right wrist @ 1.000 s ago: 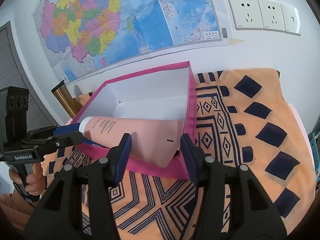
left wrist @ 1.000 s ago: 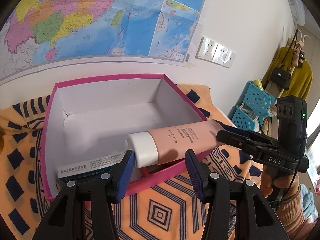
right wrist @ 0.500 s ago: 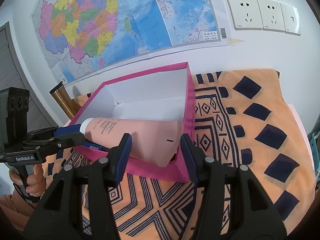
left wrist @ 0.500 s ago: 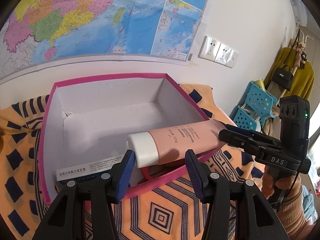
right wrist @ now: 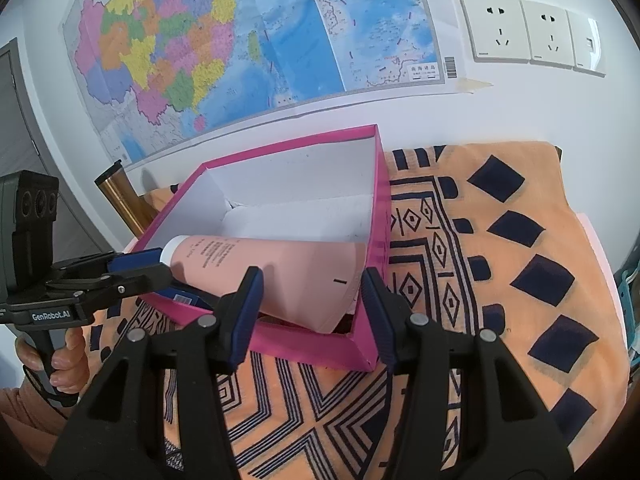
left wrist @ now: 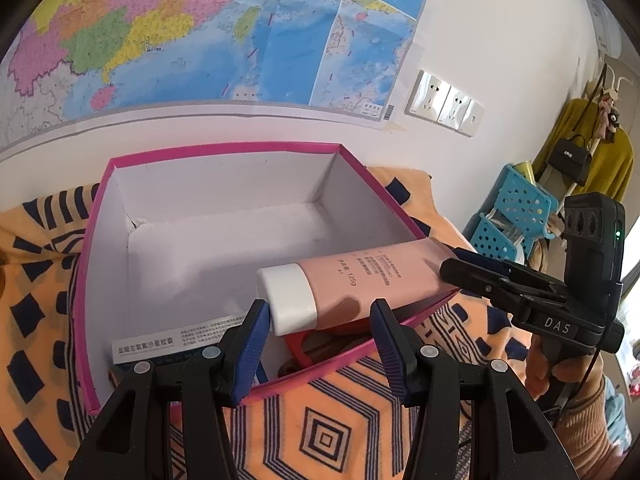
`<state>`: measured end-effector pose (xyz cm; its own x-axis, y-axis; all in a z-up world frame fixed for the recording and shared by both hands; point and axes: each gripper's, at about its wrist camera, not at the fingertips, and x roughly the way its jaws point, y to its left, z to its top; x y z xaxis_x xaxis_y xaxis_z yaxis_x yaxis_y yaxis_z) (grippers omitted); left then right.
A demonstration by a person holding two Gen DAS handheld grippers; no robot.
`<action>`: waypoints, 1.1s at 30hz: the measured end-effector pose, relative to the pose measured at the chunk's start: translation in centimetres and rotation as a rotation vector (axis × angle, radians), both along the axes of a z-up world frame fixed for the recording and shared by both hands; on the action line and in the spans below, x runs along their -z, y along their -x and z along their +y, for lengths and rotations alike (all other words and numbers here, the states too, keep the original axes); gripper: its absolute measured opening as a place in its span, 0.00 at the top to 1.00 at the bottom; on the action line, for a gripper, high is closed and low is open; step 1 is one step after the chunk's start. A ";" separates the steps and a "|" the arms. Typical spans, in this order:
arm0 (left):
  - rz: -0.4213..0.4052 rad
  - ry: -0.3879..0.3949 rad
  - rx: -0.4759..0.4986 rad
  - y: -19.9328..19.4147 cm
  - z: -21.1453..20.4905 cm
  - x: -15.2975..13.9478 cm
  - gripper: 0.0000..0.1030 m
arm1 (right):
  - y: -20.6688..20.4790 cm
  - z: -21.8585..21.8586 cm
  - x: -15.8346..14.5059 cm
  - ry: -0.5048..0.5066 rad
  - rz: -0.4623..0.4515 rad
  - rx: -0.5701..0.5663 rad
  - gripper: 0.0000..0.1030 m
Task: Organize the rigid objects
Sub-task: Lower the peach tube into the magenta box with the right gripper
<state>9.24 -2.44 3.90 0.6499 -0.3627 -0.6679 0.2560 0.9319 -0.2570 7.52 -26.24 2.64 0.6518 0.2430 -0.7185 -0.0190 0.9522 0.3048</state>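
Setting: white wall with a large coloured map (left wrist: 224,32) and a row of sockets (right wrist: 532,34); below it an orange cloth with dark blue patterns (right wrist: 500,264) covers the worktop.
Box: a pink box (left wrist: 96,248) with white inner walls sits open on the cloth, most of its floor bare.
Already inside: a blue-and-white carton with printed text (left wrist: 160,346) lies at the near wall, and something red (left wrist: 304,350) shows under the tube; its shape is mostly hidden.
Tube position: the pink tube (left wrist: 360,280) lies slanted across the box's near right corner, white cap (left wrist: 286,300) down inside, flat crimped end (right wrist: 340,280) riding up over the rim.
Tube look: smooth matte pink, small dark print, "125g" legible, squared white cap, body widening to the flat tail.
Left claw: the left claw (left wrist: 316,344) stands wide open, blue pads either side of the cap, holding nothing.
Right claw: the right claw (right wrist: 310,300) is also spread wide about the tube's broad end; whether a pad touches it I cannot tell, but it has no clamp on it.
Progress: judged well along, with three items in or partly in the box.
Left to do: the tube probably needs settling fully below the rim; no other loose items are in view.
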 end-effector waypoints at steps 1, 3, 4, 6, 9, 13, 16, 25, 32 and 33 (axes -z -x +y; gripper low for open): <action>0.002 0.001 0.000 0.0 0.0 0.0 0.49 | 0.0 0.0 0.0 0.001 0.000 -0.001 0.48; 0.005 0.000 -0.001 0.0 0.0 0.1 0.49 | -0.1 -0.1 0.1 0.000 0.002 0.000 0.48; 0.006 -0.001 -0.001 -0.1 0.1 0.0 0.49 | -0.2 0.0 0.1 0.001 0.003 0.000 0.48; 0.007 -0.001 -0.002 -0.1 0.1 0.0 0.49 | -0.1 0.0 0.2 0.004 0.005 0.001 0.48; 0.010 -0.003 -0.003 -0.2 0.0 0.1 0.49 | -0.3 0.0 0.3 0.004 0.008 0.002 0.48; 0.017 -0.007 -0.009 -0.4 0.1 0.2 0.49 | -0.4 0.0 0.4 0.007 0.010 0.003 0.48; 0.025 -0.010 -0.014 -0.7 0.1 0.4 0.49 | -0.6 0.0 0.5 0.012 0.014 0.001 0.48; 0.044 -0.017 -0.019 -1.7 0.1 1.2 0.49 | -1.1 0.2 0.6 0.035 0.019 0.002 0.48; 0.057 -0.022 -0.022 -2.2 0.2 1.6 0.49 | -1.5 0.4 0.6 0.059 0.022 -0.001 0.48; 0.059 -0.020 -0.023 -2.2 0.2 1.7 0.49 | -1.5 0.4 0.6 0.060 0.022 -0.002 0.48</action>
